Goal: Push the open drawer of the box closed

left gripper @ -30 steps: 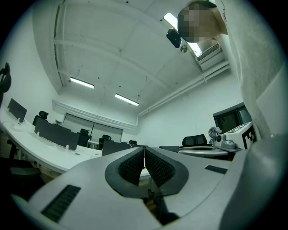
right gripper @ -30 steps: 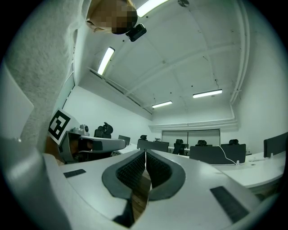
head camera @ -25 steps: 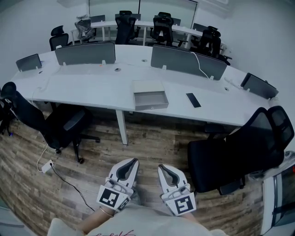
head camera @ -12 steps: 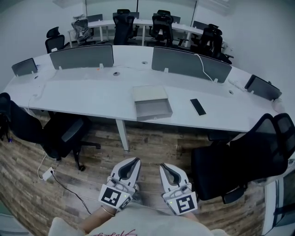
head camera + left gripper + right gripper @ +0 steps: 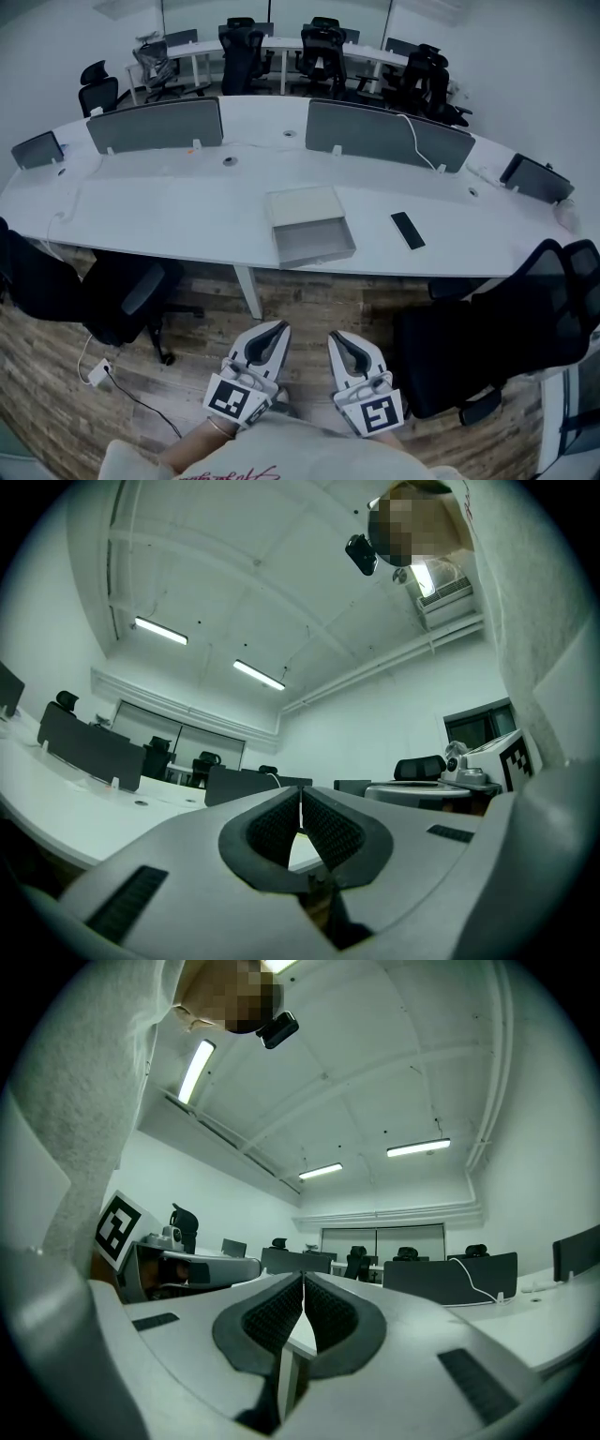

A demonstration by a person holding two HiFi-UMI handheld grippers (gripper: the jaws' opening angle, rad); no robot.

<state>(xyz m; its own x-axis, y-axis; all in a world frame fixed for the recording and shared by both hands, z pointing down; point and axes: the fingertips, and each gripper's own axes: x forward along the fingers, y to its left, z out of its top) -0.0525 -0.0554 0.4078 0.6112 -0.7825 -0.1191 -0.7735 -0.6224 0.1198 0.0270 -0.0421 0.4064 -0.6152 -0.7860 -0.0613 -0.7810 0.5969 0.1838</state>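
Note:
A pale grey box point(image 5: 302, 206) lies on the long white desk point(image 5: 178, 211), near its front edge. Its drawer point(image 5: 315, 242) is pulled out toward me and looks empty. Both grippers hang low and close to my body, well short of the desk. In the head view my left gripper point(image 5: 278, 327) and right gripper point(image 5: 333, 337) point forward, side by side. In the left gripper view the left gripper point(image 5: 300, 803) has its jaws pressed together on nothing. The right gripper point(image 5: 303, 1288) is likewise shut and empty in its own view.
A black phone point(image 5: 408, 230) lies on the desk right of the box. Grey divider panels point(image 5: 155, 125) stand along the desk's middle. Black office chairs flank my path: one point(image 5: 112, 291) at the left, one point(image 5: 497, 328) at the right. A white desk leg point(image 5: 248, 291) stands ahead on wood flooring.
The desk and box have come closer and lower in the head view as I step forward. Both grippers keep the same shut pose near my body.

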